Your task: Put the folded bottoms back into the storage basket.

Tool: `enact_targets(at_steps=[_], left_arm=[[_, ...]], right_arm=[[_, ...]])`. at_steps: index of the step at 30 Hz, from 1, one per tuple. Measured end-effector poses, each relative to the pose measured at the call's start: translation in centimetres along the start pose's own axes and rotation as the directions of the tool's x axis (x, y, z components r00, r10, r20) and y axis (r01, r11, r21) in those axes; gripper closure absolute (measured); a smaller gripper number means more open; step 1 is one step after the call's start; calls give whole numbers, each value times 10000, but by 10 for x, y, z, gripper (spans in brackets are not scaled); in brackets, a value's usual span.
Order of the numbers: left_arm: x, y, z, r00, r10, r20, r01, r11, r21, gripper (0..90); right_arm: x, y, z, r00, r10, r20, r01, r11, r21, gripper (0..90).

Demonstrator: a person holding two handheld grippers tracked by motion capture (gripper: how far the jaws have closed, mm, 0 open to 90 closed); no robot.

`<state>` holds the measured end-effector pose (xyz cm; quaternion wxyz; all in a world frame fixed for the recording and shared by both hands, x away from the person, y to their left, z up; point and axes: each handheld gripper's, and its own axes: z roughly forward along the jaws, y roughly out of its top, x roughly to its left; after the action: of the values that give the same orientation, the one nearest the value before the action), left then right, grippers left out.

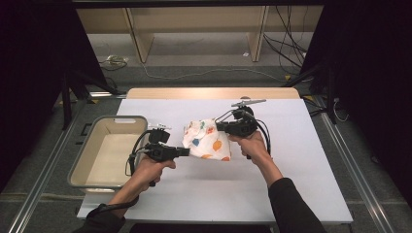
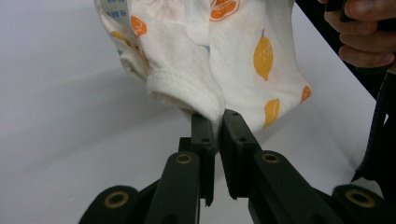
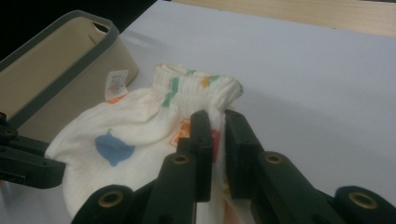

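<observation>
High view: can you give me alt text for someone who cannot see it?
Two hand-held grippers hold a white fruit-print garment between them above a white table, the left gripper clamped on its lower edge and the right gripper on its upper side. A beige bin stands at the table's left edge.

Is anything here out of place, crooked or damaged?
Nothing stands out. The small fruit-print garment hangs bunched between the left gripper and the right gripper, each shut on an edge of it. The beige bin sits upright on the white table.
</observation>
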<state>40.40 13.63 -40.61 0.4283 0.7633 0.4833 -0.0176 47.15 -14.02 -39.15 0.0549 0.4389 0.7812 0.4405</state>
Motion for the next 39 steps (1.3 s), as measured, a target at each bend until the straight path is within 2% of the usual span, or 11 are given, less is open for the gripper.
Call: enact_targets(at_steps=[13,21,31,35,39], left_arm=[[0,0,-10,9999,134,-38,-134,9999,-29,837],[-1,2,-23,9996,257,-87,-258,9996,-149,836],[6,4,-42,9997,252,-51,-254,9994,-255,836],[11,5,-51,9997,247,-51,-249,9991,-350,836],[17,4,-60,10000,43,-82,-47,9989,-465,836]], right_arm=[[5,3,3,9999,-70,-133,69,9999,-83,829],[11,6,6,9997,-112,-230,108,9998,-141,829],[27,19,10,9984,-210,-518,189,9990,-415,830],[34,23,17,9981,-284,-539,269,9992,-292,830],[42,32,19,9973,-394,-625,367,9984,-435,829]])
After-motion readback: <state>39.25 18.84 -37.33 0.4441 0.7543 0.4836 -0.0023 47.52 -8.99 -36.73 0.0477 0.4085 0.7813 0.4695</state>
